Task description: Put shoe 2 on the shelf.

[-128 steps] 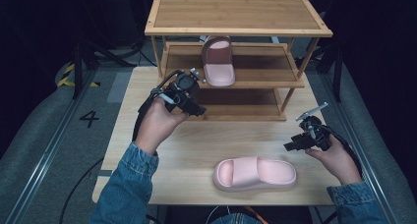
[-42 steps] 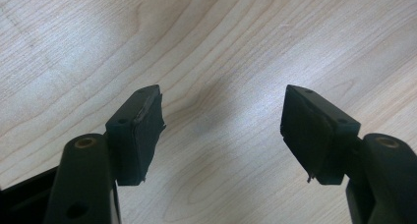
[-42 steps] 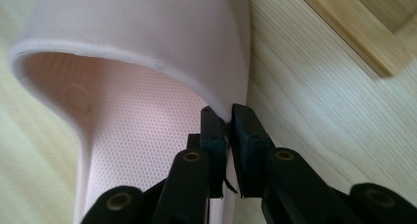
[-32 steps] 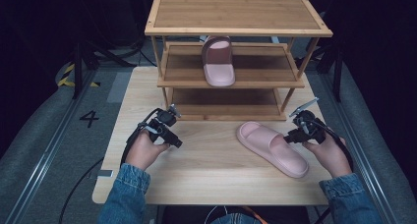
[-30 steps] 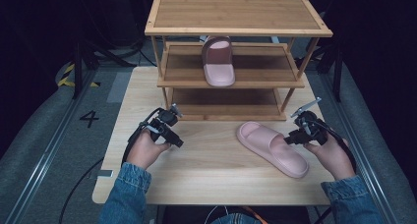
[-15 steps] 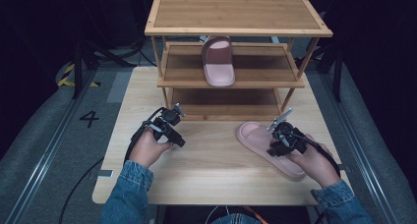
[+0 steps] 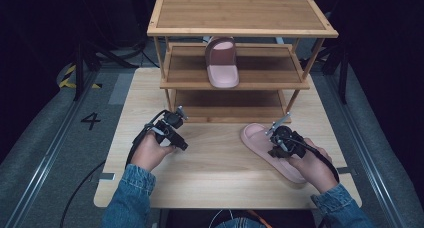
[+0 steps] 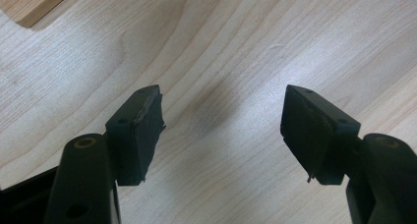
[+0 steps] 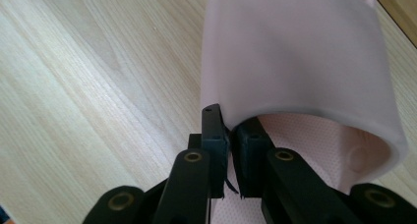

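A pink slipper (image 7: 267,149) lies on the table at the right, toe toward the shelf rack. My right gripper (image 7: 276,138) sits over its strap; its jaws have just been closing, and they now pinch the strap's edge (image 9: 216,117), one jaw outside and one inside the slipper (image 9: 295,62). A second pink slipper (image 7: 222,63) rests on the rack's middle shelf. My left gripper (image 7: 175,122) hovers low over the table at the left, and in the left gripper view its jaws (image 8: 221,123) stand open with bare wood between them.
A three-tier wooden shelf rack (image 7: 240,13) stands at the back of the light wooden table (image 7: 215,173). Its bottom shelf (image 7: 230,100) is bare. A corner of the rack (image 8: 34,3) lies just ahead of the left gripper. Dark floor surrounds the table.
My right hand has slid left onto the slipper's strap and its jaws have closed on the strap edge. The left hand has stayed in place.
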